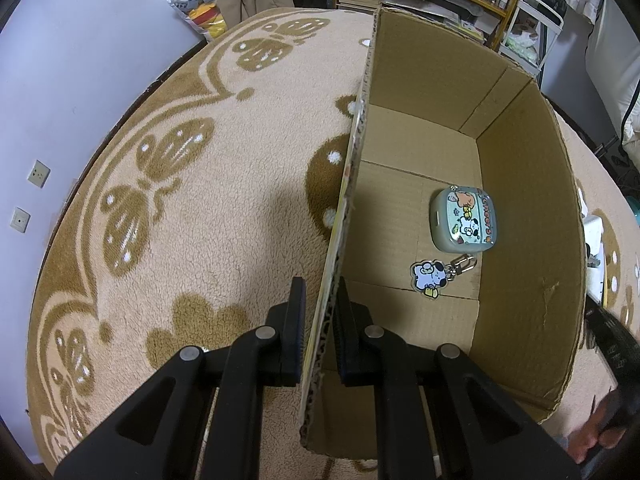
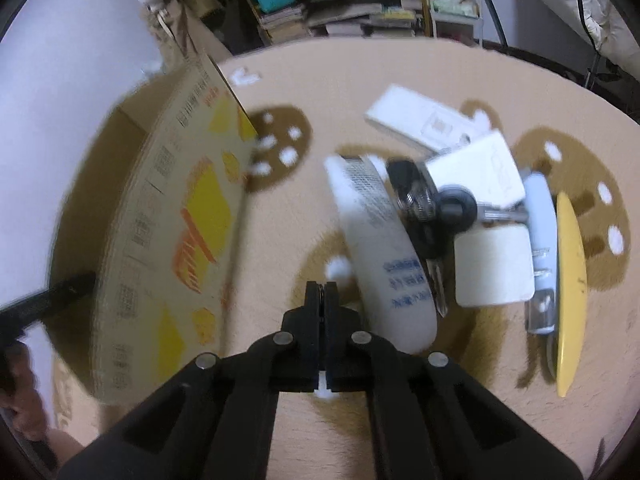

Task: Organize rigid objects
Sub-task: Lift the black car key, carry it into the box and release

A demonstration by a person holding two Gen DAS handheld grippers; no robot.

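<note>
Clamped on the near wall of the open brown cardboard box, the left gripper pinches the corrugated edge at lower centre of the left view. Inside, right of centre, lie a small rounded green case with cartoon print and a flat dog-shaped acrylic keychain. The right gripper hangs with jaws together, holding nothing, low in its blurred view. Just right of it lies a long pale plastic tube with blue print; it looks light, stiff and smooth, best pinched across its narrow middle. Further right sit black keys, white boxes and a yellow curved piece on the beige patterned rug.
</note>
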